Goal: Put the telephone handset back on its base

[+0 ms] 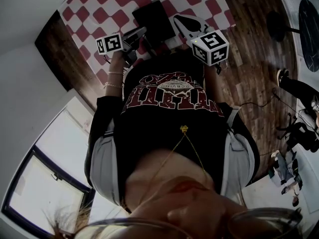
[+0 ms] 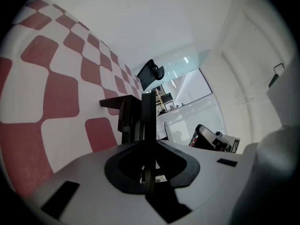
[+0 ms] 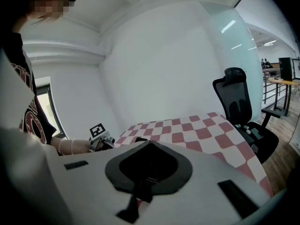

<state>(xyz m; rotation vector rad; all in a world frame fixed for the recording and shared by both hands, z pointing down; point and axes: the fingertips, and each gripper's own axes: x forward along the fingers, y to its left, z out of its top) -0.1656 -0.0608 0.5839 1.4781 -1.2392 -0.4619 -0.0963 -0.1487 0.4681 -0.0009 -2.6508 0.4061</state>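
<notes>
Cloth (image 1: 94, 6) in red and white checks, the squares soft-cornered, covers the table beyond both grippers in the head view. Dark wood-plank floor (image 1: 249, 59) lies off to the right gripper's side, and a dark-framed window (image 1: 45, 183) is behind the left one. The handset (image 1: 152, 18) is a matte black slab with squared corners. It sits at the tip of the left gripper (image 1: 141, 32) and just beside the tip of the right gripper (image 1: 175, 18). It looks nearly square from here, so its long axis cannot be read, nor can it be told apart from any base under it. Each gripper carries a white cube (image 1: 210, 46) with square black markers.

In the left gripper view the camera is rolled, so the cloth (image 2: 61, 93) stands like a wall on one side. The left gripper (image 2: 148, 125) is clamped on the handset (image 2: 130, 114), which is seen edge-on. Its thin black edge stands in line with the jaws and points straight ahead of them, and a flat ledge juts toward the cloth. Past it are a black chair (image 2: 151, 73), white wall and glass.

In the right gripper view the right gripper (image 3: 149, 142) has a smooth white shell with a black hollow. Its jaws show only as a narrow dark seam, drawn together with nothing between them. Ahead lies the cloth (image 3: 197, 130). A high-backed chair (image 3: 239, 102) stands past its far edge, and a plain white wall (image 3: 154, 60) rises beyond.
</notes>
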